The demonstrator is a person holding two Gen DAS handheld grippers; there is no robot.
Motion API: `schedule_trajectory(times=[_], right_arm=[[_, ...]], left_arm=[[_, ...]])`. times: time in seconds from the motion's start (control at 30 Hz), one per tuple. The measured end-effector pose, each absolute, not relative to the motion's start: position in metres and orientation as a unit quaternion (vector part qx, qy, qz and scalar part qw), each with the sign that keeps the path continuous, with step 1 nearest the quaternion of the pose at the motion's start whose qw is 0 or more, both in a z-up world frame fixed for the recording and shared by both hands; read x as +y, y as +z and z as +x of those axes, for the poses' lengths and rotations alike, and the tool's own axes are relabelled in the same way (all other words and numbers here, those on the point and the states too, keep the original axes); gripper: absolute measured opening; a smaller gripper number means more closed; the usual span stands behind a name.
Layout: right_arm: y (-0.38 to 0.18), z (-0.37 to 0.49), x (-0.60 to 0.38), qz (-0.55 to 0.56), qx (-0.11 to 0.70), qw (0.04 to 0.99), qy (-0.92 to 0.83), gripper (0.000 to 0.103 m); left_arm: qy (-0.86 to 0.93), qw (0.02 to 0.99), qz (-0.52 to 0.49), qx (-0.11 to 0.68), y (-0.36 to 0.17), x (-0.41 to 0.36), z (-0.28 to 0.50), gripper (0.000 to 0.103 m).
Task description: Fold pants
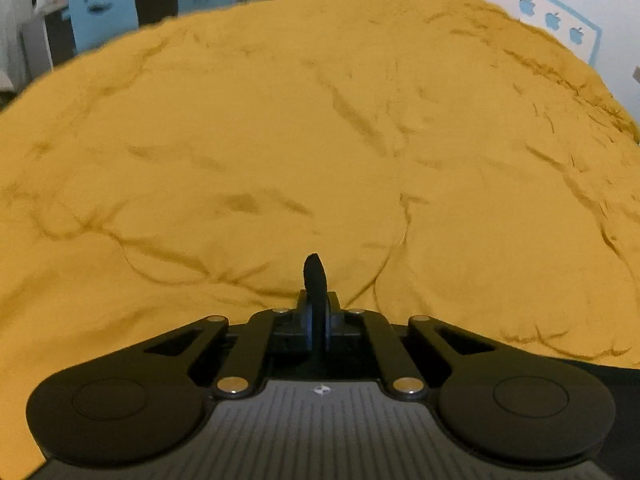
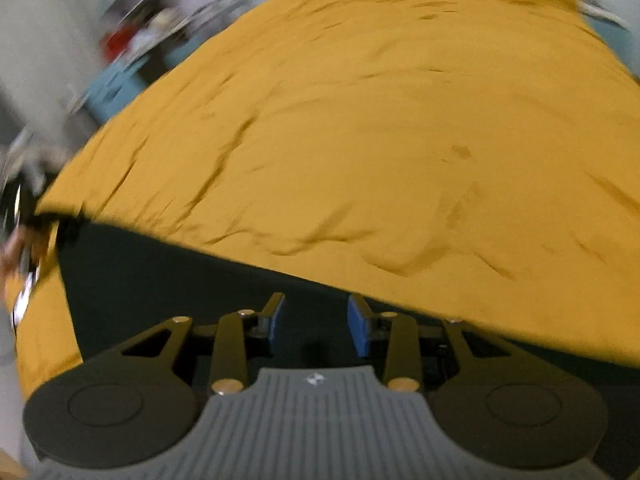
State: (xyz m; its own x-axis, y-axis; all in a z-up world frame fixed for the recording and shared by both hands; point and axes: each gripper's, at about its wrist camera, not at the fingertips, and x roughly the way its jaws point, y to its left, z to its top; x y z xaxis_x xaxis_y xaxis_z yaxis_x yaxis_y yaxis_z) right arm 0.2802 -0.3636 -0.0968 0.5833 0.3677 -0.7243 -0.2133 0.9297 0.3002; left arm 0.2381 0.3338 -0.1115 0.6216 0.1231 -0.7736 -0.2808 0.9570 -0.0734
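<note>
1. Pants (image 2: 168, 280) of dark fabric are seen in the right wrist view, spread flat on a mustard-yellow bedspread (image 2: 380, 140), with one straight edge running from the left side down toward the right.
2. At the far left of that view, a blurred hand (image 2: 18, 240) is seen at the corner of the dark fabric; whether it grips the fabric cannot be told.
3. In the left wrist view, the left gripper (image 1: 316, 280) is closed tight on a narrow strip of black fabric (image 1: 315, 270), which stands up between the pressed-together fingers above the wrinkled bedspread (image 1: 280, 140).
4. The right gripper (image 2: 316, 322) is held wide, its blue pads (image 2: 358, 326) well apart, with nothing between them, directly over the dark pants.
5. Beyond the bed, a blue chair back (image 1: 102, 14) is visible at the upper left of the left wrist view.
</note>
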Motion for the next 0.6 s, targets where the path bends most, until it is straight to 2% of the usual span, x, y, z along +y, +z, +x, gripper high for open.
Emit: schedule_trajectory(times=[0.23, 0.43, 0.47, 0.5, 0.53, 0.6], right_arm=[[-0.114, 0.353, -0.284, -0.012, 0.453, 0.841, 0.297, 0.031], [-0.148, 0.395, -0.254, -0.013, 0.484, 0.807, 0.339, 0.032], [-0.153, 0.403, -0.25, -0.005, 0.491, 0.802, 0.34, 0.03], [-0.156, 0.406, -0.251, 0.006, 0.496, 0.799, 0.339, 0.009], [-0.157, 0.408, -0.252, 0.018, 0.497, 0.796, 0.346, 0.0], [-0.152, 0.4, -0.251, 0.019, 0.478, 0.804, 0.354, 0.0]], left_arm=[[0.122, 0.906, -0.107, 0.391, -0.091, 0.338, 0.234, 0.005], [0.123, 0.907, -0.11, 0.388, -0.093, 0.339, 0.232, 0.005], [0.123, 0.907, -0.11, 0.387, -0.093, 0.339, 0.231, 0.005], [0.122, 0.908, -0.112, 0.386, -0.093, 0.34, 0.23, 0.005], [0.123, 0.909, -0.113, 0.383, -0.092, 0.339, 0.228, 0.005], [0.124, 0.916, -0.12, 0.363, -0.088, 0.34, 0.224, 0.004]])
